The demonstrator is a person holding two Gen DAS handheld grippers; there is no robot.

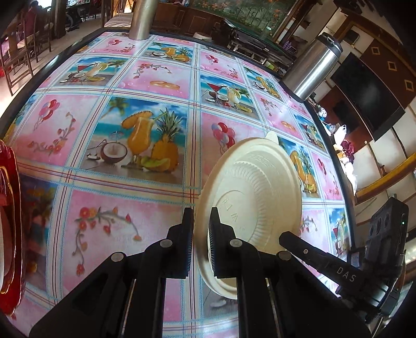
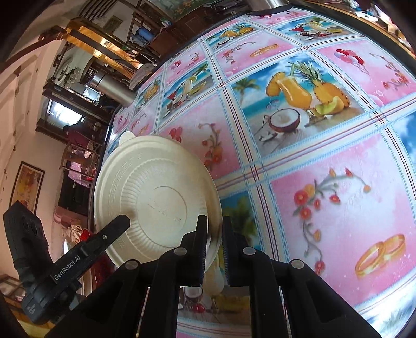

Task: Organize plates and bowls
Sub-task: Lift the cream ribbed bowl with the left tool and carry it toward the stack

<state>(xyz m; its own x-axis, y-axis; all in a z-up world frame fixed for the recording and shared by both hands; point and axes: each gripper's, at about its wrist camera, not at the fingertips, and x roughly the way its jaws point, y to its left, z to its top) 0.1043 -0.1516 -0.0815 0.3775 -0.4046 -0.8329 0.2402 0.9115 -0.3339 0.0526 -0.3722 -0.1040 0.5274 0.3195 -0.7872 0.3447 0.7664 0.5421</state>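
Observation:
A cream disposable plate (image 1: 256, 187) is held on edge above the patterned table, its ribbed underside facing the left wrist camera. My left gripper (image 1: 201, 226) is shut on its left rim. In the right wrist view the same plate (image 2: 156, 192) shows its face, and my right gripper (image 2: 214, 231) is shut on its right rim. Each gripper's other body shows beside the plate: the right one (image 1: 338, 267) in the left view, the left one (image 2: 85, 249) in the right view. A red plate (image 1: 9, 223) with a gold rim lies at the left edge.
The table (image 1: 111, 213) has a pink and blue printed cloth. A steel flask (image 1: 313, 65) stands at its far right edge and a steel cylinder (image 1: 140, 18) at the far side. Chairs and cabinets surround the table.

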